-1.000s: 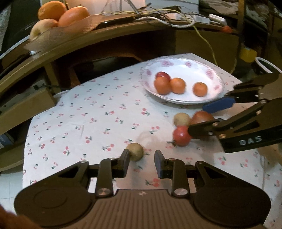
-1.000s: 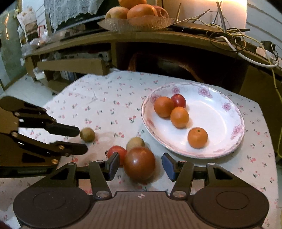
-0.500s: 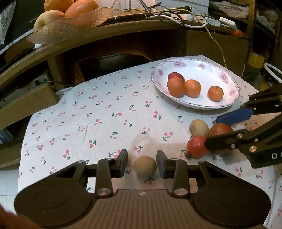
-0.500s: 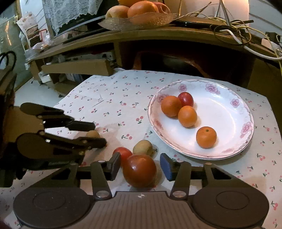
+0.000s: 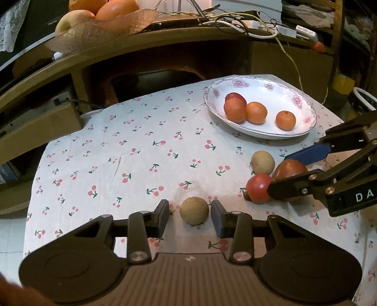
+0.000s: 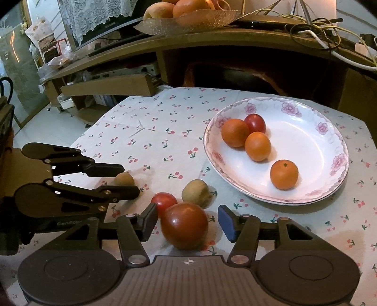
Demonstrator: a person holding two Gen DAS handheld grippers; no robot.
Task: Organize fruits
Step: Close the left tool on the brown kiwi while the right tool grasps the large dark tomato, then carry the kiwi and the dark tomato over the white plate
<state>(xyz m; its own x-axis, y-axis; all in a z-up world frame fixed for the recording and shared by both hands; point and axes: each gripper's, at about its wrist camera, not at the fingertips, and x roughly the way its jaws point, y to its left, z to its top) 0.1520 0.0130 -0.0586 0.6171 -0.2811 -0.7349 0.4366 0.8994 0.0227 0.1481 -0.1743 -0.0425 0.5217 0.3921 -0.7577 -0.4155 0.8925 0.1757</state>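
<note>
My left gripper [image 5: 190, 215] is open around a small brown round fruit [image 5: 194, 210] on the cherry-print cloth; gaps show on both sides. It also shows in the right wrist view [image 6: 124, 179]. My right gripper [image 6: 187, 220] is open around a large dark red fruit [image 6: 185, 226], its fingers not touching it. A smaller red fruit [image 6: 164, 202] and a brown fruit [image 6: 195, 189] lie just beyond. The floral white plate [image 6: 329, 150] holds three oranges and one red fruit [image 6: 255, 122].
A wooden desk [image 6: 235, 40] with a glass bowl of fruit [image 6: 188, 18] and cables stands behind the table. The cloth's left half [image 5: 106, 153] carries no objects. The table edge drops to the floor on the left.
My left gripper has moved forward so the small brown fruit now sits between its fingers. My right gripper stays around the large red fruit.
</note>
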